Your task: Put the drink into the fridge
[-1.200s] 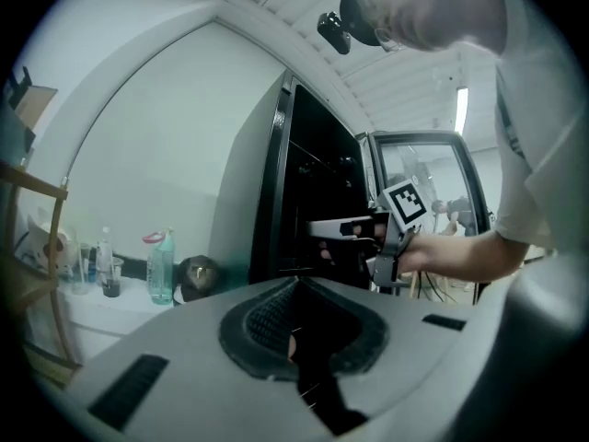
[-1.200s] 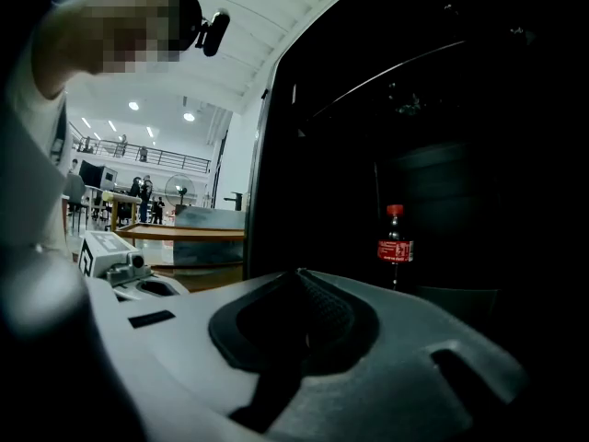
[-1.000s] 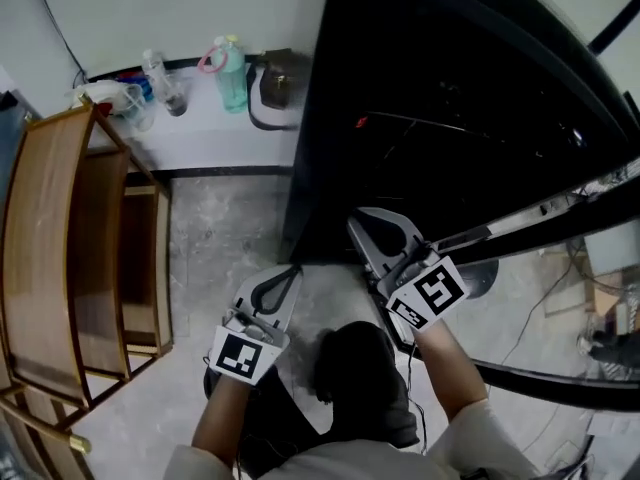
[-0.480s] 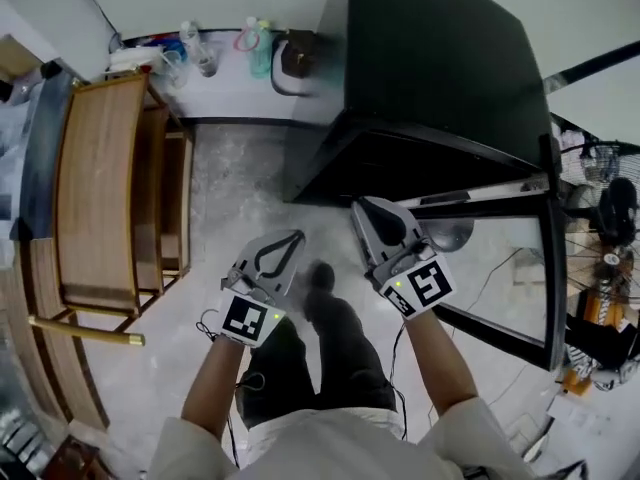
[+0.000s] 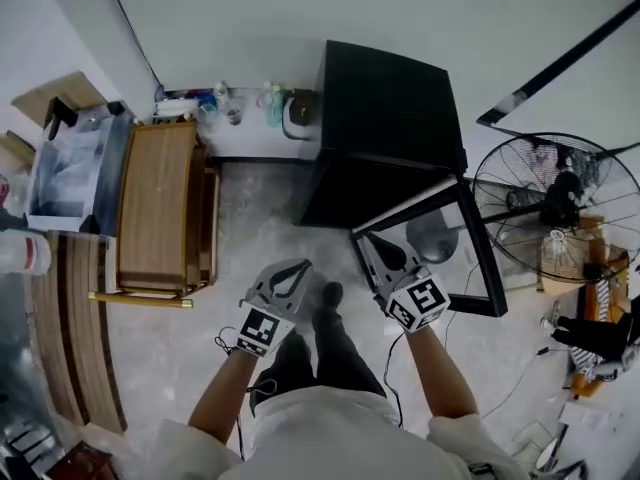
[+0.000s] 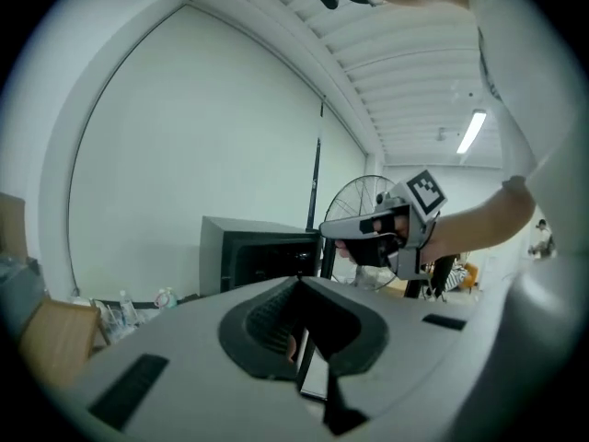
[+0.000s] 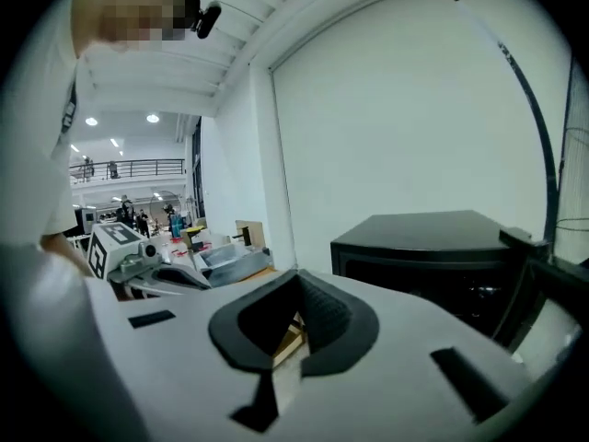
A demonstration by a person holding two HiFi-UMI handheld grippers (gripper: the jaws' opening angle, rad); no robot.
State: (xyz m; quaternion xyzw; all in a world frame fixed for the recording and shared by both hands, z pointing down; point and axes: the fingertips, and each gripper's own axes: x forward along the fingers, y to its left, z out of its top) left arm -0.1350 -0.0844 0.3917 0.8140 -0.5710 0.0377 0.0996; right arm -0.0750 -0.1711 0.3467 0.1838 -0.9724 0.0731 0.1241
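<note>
At the far left a clear bin point(image 5: 65, 173) is seen, with a wooden rack point(image 5: 155, 203) just to its right on the grey floor point(image 5: 250, 218). Behind the rack, a low white ledge point(image 5: 250, 140) runs along the wall, and on it a clear bottle point(image 5: 228, 103) and a green bottle point(image 5: 271, 105) are stood upright, near each other and just left of the fridge point(image 5: 390, 118). Which of them is the drink cannot be told, and neither is touched by a gripper.

The left gripper point(image 5: 304, 265) is held in front of the person, above the floor and well apart from the ledge. In the left gripper view its jaws are seen pressed together at the tips, with nothing between them.

The fridge is a black box set against the wall. Its inside is too dark for any contents to be made out. The right gripper point(image 5: 361, 237) is held beside the left one, its tips near the lower corner of the fridge. In the right gripper view its jaws are likewise closed tip to tip, and nothing is gripped.

The glass door point(image 5: 480, 253) is swung wide open to the right. Beyond it a round fan point(image 5: 555, 208) is stood on the floor.
</note>
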